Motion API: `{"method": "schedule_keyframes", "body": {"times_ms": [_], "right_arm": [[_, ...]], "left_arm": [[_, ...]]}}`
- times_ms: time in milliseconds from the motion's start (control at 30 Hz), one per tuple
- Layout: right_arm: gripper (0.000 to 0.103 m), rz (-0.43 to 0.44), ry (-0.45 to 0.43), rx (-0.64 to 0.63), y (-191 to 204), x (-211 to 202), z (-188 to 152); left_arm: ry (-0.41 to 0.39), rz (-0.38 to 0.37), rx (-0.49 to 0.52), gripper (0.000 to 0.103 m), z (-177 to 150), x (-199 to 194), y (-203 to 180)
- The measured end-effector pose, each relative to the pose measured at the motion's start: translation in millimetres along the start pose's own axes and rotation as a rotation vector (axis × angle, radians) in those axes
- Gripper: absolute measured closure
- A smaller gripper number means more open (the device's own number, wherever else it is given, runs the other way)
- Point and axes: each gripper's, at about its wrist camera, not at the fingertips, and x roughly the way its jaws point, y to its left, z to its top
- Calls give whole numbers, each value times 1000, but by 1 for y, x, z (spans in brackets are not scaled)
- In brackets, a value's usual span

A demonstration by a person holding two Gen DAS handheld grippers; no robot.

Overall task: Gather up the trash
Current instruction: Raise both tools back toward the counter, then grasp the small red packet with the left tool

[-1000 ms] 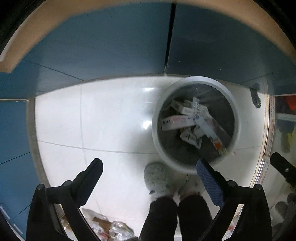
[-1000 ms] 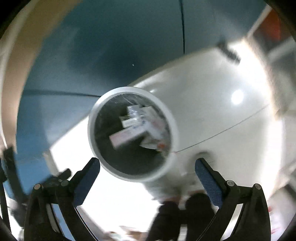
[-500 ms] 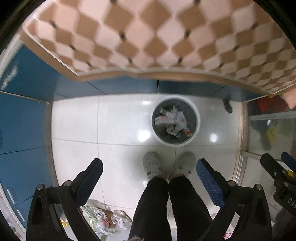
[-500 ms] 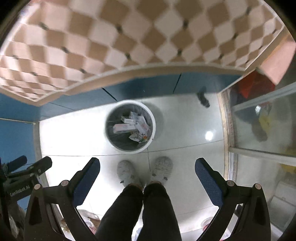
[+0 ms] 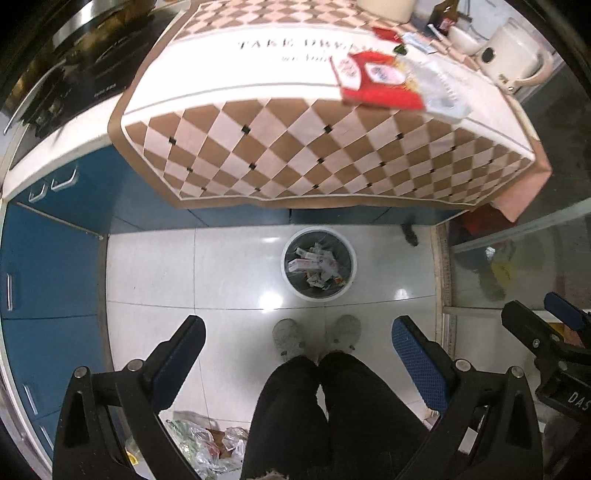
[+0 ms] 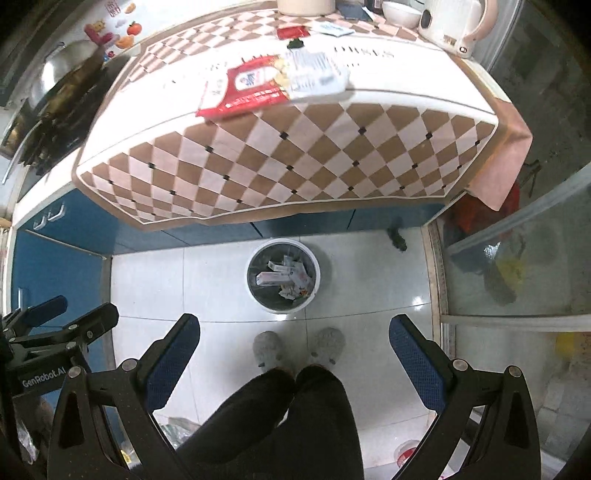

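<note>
A white-rimmed trash bin (image 5: pixel 318 268) holding several wrappers and small boxes stands on the white tile floor below the table; it also shows in the right wrist view (image 6: pixel 283 280). A red snack packet (image 5: pixel 376 85) and a clear plastic wrapper (image 5: pixel 439 88) lie near the table's front edge, also seen in the right wrist view as the red packet (image 6: pixel 247 90) and the wrapper (image 6: pixel 317 75). My left gripper (image 5: pixel 297 350) is open and empty, high above the floor. My right gripper (image 6: pixel 293 349) is open and empty at a similar height.
The table has a brown-and-white checked cloth (image 5: pixel 325 147). A white kettle (image 5: pixel 513 55) and bowl (image 6: pixel 400 13) stand at its far right. Blue cabinets (image 5: pixel 48 258) are to the left, a glass door (image 6: pixel 517 266) to the right. The person's legs and slippers (image 5: pixel 288 336) stand below.
Both grippers rose from just above the bin to well above table height. The tabletop with the red packet and wrapper came into view. Both stayed open.
</note>
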Motion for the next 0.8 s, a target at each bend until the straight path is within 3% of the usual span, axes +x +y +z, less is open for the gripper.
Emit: {"method": "schedule_keyframes", "body": {"times_ms": [100, 200, 367, 433, 633, 800], "right_arm": [[0, 33, -20, 17, 4, -18, 2], [0, 84, -56, 57, 2, -31, 16], [0, 146, -120, 160, -17, -41, 75], [0, 164, -139, 177, -26, -41, 100], [0, 164, -160, 208, -70, -10, 217], [0, 121, -120, 180, -115, 66, 362]], "left_arm": [[-51, 1, 12, 0, 9, -20, -3], [-124, 14, 22, 0, 39, -35, -6], [-234, 70, 14, 0, 112, -52, -4], [-244, 77, 3, 0, 142, -48, -5], [-216, 94, -51, 0, 259, -20, -25], [-141, 133, -86, 1, 371, 42, -60]]}}
